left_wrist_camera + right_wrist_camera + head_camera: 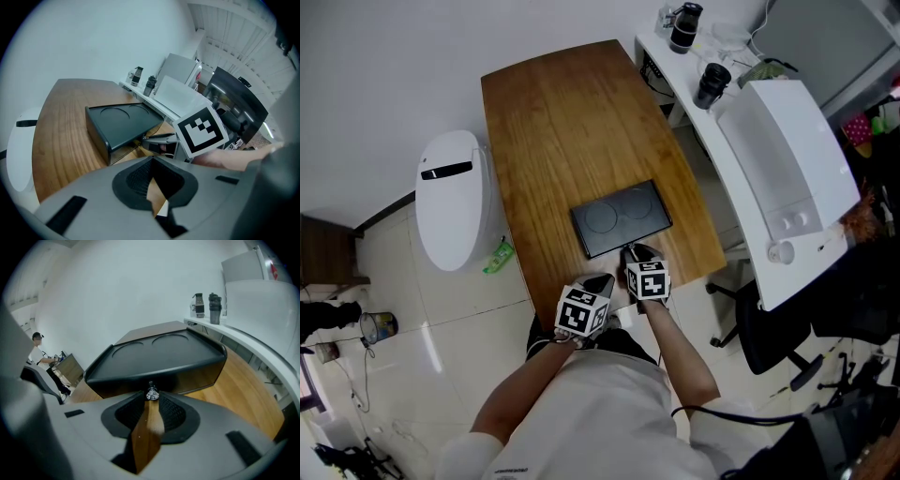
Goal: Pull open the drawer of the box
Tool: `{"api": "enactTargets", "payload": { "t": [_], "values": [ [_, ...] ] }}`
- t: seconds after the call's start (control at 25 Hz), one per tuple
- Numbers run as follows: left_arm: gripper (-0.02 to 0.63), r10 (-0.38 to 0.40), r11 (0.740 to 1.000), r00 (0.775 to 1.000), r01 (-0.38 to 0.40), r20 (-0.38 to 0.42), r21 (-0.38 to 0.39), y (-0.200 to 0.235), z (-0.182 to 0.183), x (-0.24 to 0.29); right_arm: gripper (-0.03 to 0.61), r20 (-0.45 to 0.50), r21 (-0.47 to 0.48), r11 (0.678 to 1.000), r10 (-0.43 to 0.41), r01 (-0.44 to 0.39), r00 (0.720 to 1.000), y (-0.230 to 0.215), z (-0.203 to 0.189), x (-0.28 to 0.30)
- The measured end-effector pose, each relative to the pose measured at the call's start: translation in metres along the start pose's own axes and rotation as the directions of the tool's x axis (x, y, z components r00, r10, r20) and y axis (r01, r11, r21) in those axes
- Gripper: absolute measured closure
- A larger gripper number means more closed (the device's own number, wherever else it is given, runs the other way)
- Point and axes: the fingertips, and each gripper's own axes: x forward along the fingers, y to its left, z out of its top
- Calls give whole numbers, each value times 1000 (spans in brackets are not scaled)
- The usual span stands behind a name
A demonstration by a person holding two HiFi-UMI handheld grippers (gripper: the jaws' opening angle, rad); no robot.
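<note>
Jaws of the right gripper point(151, 400) are pinching the drawer's crystal knob point(151, 393). The left gripper point(154, 180) is hovering closed and empty. With nothing bracing it, the black box point(621, 218) near the counter point(553, 112) edge risks sliding instead of opening.

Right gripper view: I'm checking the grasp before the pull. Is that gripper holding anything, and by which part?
Yes: the right gripper has its fingers closed on the small faceted knob on the drawer front of the black box.
</note>
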Motion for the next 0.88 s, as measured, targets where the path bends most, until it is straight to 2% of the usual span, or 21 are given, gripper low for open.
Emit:
{"api": "enactTargets", "payload": {
  "t": [0.12, 0.88],
  "values": [
    [614, 4, 1000, 1000, -4, 2, 0, 2, 1, 0, 517, -3, -8, 1000, -6, 6, 1000, -1, 1, 2],
    [614, 15, 1000, 1000, -15, 1, -12, 0, -5, -2, 520, 3, -33, 999, -1, 1, 1000, 0, -5, -3]
  ]
}}
